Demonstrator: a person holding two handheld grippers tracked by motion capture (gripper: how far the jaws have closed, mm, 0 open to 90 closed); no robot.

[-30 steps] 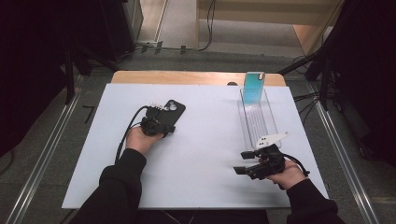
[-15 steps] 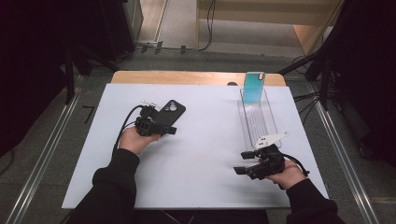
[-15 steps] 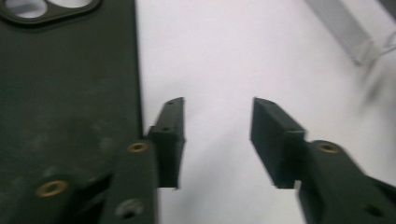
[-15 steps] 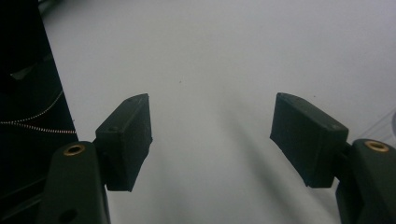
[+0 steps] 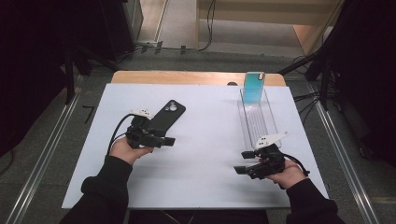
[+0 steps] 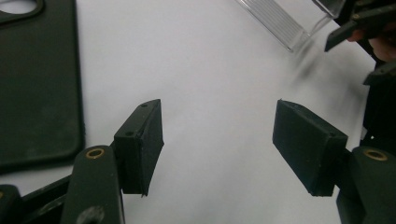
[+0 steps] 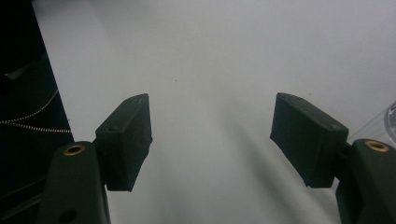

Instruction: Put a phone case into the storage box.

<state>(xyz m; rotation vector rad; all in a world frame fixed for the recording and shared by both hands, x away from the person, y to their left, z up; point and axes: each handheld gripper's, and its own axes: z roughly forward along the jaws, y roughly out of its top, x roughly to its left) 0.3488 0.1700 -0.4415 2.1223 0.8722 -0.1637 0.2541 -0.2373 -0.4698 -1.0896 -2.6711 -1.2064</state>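
White table top (image 5: 205, 163) lying under everything, with wooden edge at the far side and dark floor around it. Standing at the far right, a clear plastic rack (image 5: 258, 122) holding a teal phone case (image 5: 253, 87) upright at its far end; lying flat at the left, just beside the left gripper (image 5: 169, 140), a black phone case (image 5: 164, 117), nothing touching it. Left gripper's jaws just been opening, now standing apart with nothing between them; right gripper (image 5: 240, 164) resting near the rack's near end, jaws also apart and empty.

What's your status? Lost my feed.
Left gripper fingers just opened, empty. Right gripper open, empty. Black phone case flat on table. Nothing in the way.
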